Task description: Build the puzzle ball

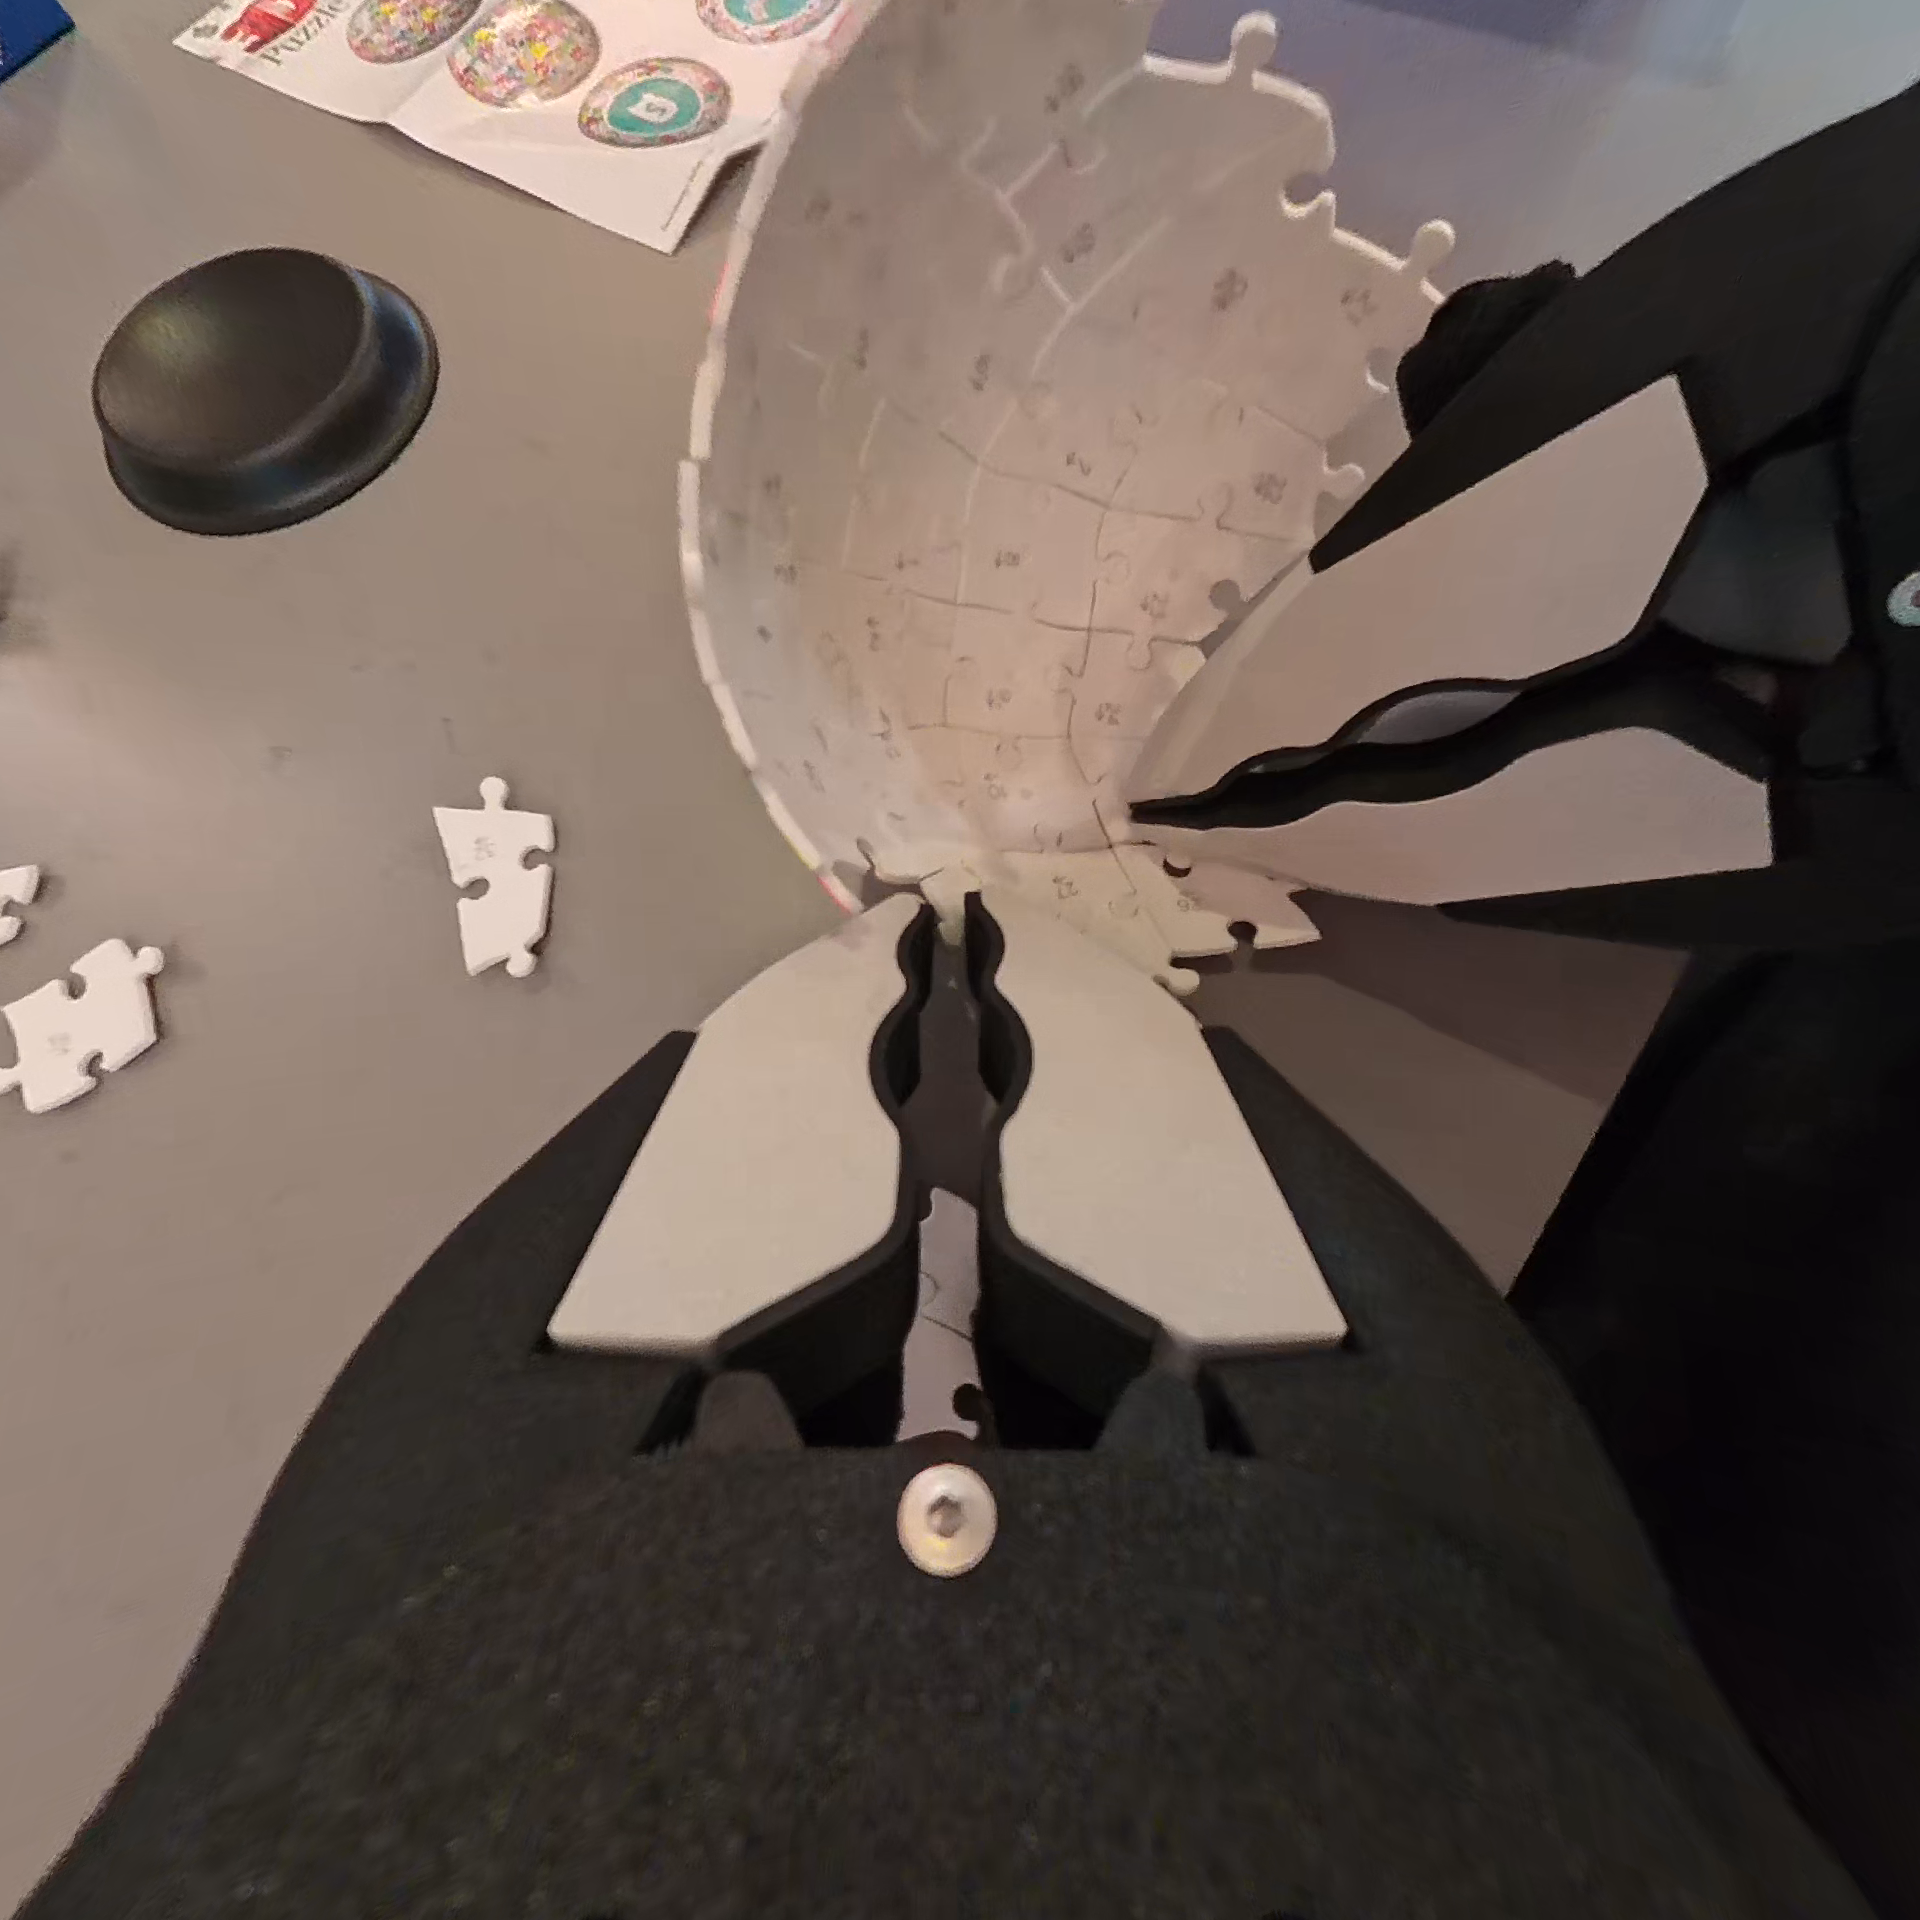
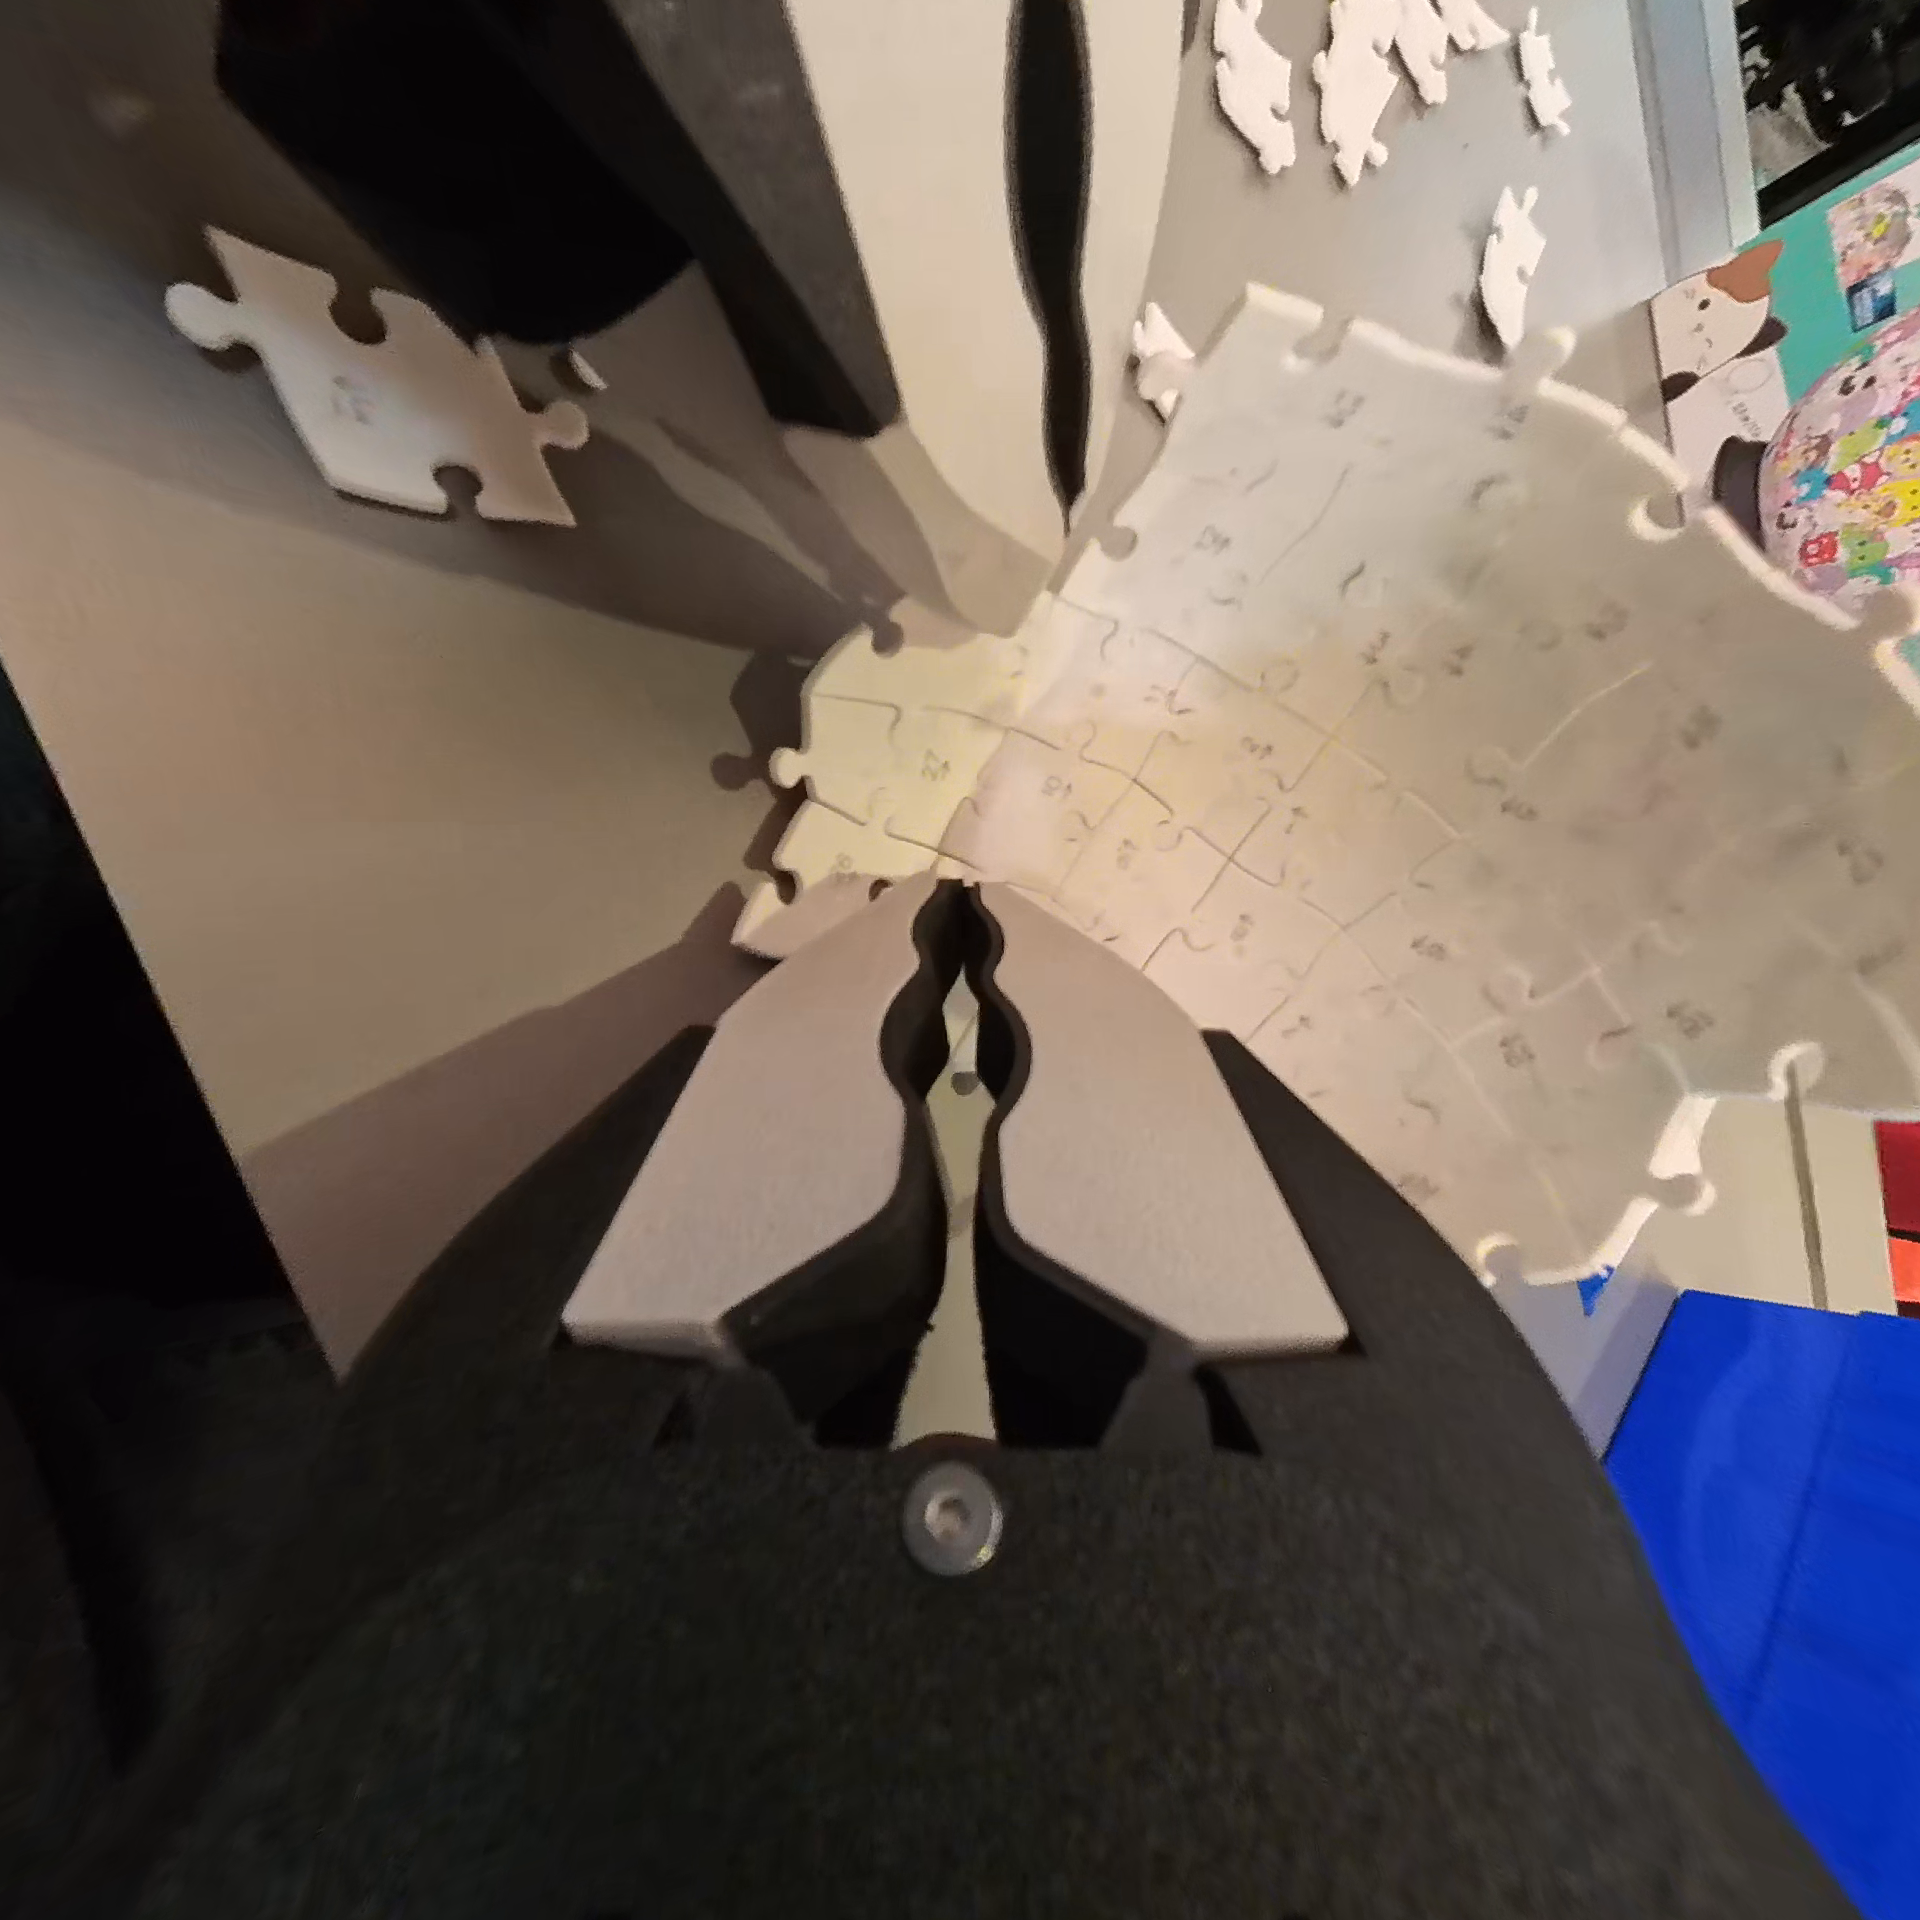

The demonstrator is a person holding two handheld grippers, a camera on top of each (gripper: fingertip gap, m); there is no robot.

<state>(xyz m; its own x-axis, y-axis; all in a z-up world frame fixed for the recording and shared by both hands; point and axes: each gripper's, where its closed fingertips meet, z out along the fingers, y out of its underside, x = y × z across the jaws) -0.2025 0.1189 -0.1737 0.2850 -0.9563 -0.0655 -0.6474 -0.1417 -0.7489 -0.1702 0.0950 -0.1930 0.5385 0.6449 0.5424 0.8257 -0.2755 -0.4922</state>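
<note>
At the lower rim of the half-built puzzle ball (image 1: 997, 540), my left tool (image 1: 948, 914) is pinched on the shell's edge. My right tool (image 2: 961, 899) pinches the same rim just beside it, seen as (image 1: 1138, 816). Both hold the ball clear above the grey bench (image 1: 312, 665). Left of the ball lie a loose white piece (image 1: 497, 878), a black dome stand (image 1: 260, 390) and a leaflet (image 1: 540, 94).

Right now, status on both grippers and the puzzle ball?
Left gripper and right gripper both shut on half-built puzzle ball shell, at its lower edge. Loose pieces and black stand lie apart on table. Nothing in the way.
</note>
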